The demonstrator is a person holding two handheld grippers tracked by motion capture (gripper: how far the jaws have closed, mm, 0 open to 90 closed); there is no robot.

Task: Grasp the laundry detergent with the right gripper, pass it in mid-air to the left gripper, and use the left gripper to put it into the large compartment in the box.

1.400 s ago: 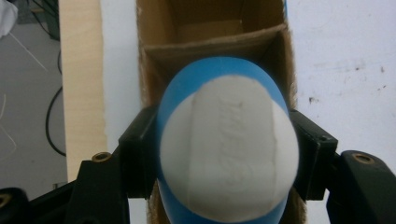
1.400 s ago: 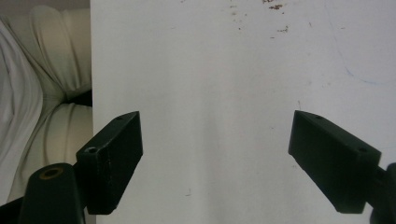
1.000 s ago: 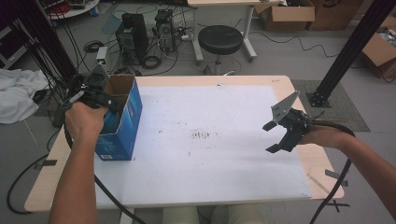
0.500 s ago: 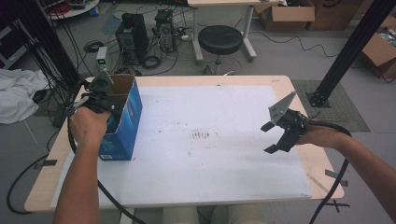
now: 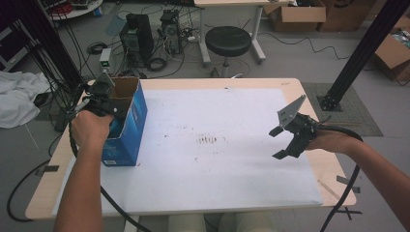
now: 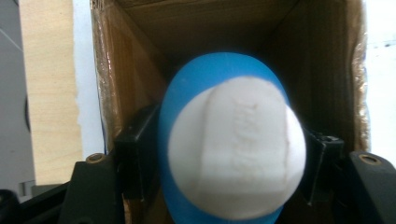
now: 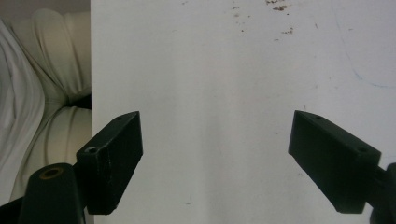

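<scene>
Over the box at the bench's left edge, the left claw hangs w/ a blue-and-white object pinched between its jaws. Left gripper view looks straight down into the open carton: brown inner walls all round, object's rounded white face w/ a faint embossed mark toward the lens, blue body behind it. Looks like a ball or egg-shaped toy; can't tell which. Jaws press on both flanks of it, so the grip looks firm. Bottom of the box isn't visible past the object, so can't say if anything else lies inside.

Right claw hovers well apart, over the bench's right side, jaws spread wide w/ nothing between them; right gripper view has only white surface and a few dark specks under it.

Step in hand, as I read it: the object is at the box mouth, either about to be dropped in or being lifted out; stills alone don't settle which. If it's a drop: lower a bit so it clears the cardboard rim, keep it centred between the walls, then spread the jaws. If it's a lift: go straight up, no tilt, so the object doesn't snag the flap or drag the box. Right claw could steady the box side; the box is light and near the edge.
</scene>
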